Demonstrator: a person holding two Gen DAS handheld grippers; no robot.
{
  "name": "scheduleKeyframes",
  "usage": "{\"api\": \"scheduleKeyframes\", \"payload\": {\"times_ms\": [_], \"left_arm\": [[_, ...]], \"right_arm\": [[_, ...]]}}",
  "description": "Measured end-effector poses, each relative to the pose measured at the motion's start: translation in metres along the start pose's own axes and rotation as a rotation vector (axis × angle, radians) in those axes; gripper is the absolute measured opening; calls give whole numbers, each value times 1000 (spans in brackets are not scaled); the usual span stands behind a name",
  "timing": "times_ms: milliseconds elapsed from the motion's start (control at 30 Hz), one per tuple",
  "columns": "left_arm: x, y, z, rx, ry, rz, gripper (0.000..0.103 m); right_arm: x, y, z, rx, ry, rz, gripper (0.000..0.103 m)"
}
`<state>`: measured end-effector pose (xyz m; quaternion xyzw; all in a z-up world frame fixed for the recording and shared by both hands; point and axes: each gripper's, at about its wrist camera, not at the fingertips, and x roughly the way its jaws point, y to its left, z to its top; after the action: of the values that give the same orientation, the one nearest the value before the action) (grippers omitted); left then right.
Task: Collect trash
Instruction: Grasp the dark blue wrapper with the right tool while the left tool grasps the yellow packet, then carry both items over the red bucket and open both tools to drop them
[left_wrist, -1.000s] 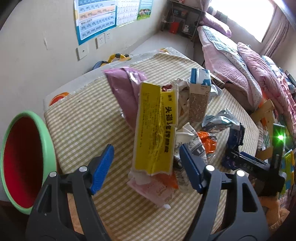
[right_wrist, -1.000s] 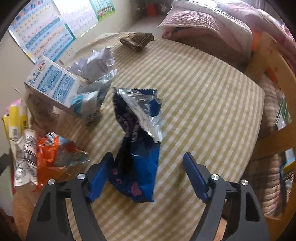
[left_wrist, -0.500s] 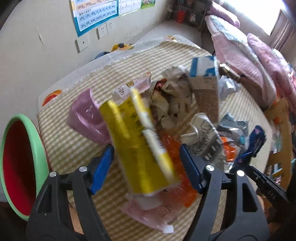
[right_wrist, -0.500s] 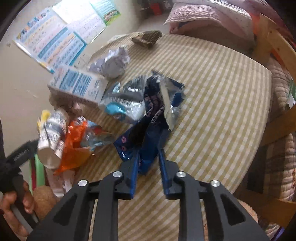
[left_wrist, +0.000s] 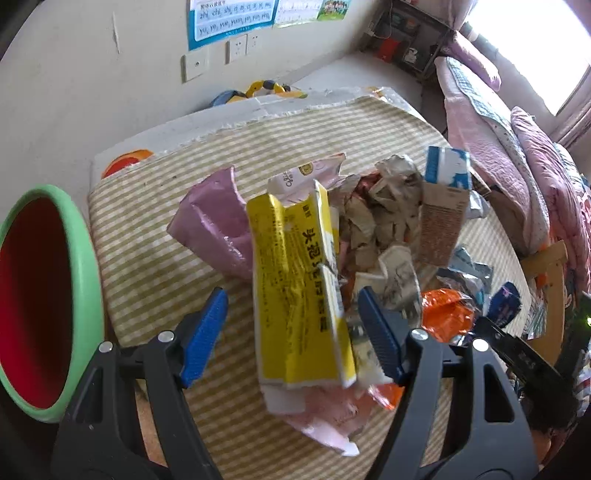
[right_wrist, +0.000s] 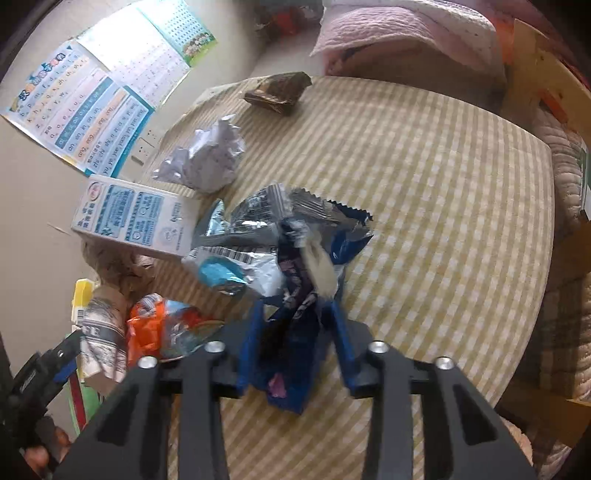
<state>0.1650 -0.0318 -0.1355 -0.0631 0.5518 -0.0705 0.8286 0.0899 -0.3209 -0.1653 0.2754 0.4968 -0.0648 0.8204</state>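
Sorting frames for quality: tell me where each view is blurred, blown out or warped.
Left wrist view: the window at upper right is blown out white, the yellow wrapper is slightly soft, and the green-rimmed bin bulges with fisheye. Right wrist view: motion smear on the blue snack bag between the jaws, and the tablecloth stripes curve outward.
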Motion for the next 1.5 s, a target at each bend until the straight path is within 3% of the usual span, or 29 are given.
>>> {"api": "scheduleKeyframes", "payload": {"times_ms": [133,233,333,467,767,1133,1500], "left_arm": [[17,2,7,-10,37,15,67],[27,7,9,-32,68,1,46],[24,5,6,-18,51,-1,40],[-1,5,-1,3,-18,4,38],[-98,0,-32,106,-237,-10,38],[-150,14,-53,105,-328,-42,38],[-167,66,-59,27,-360,34,38]], "right_arm": [[-21,5,-13,-19,-33,23,21],[-38,16,-25,-46,-61,37,21],[-51,27,-31,-65,-82,62,20],[-75,44,-36,-95,-130,92,20],[-128,87,-49,-209,-262,115,20],[-147,117,-74,-276,-277,141,20],[-148,166,-96,-407,-257,171,20]]}}
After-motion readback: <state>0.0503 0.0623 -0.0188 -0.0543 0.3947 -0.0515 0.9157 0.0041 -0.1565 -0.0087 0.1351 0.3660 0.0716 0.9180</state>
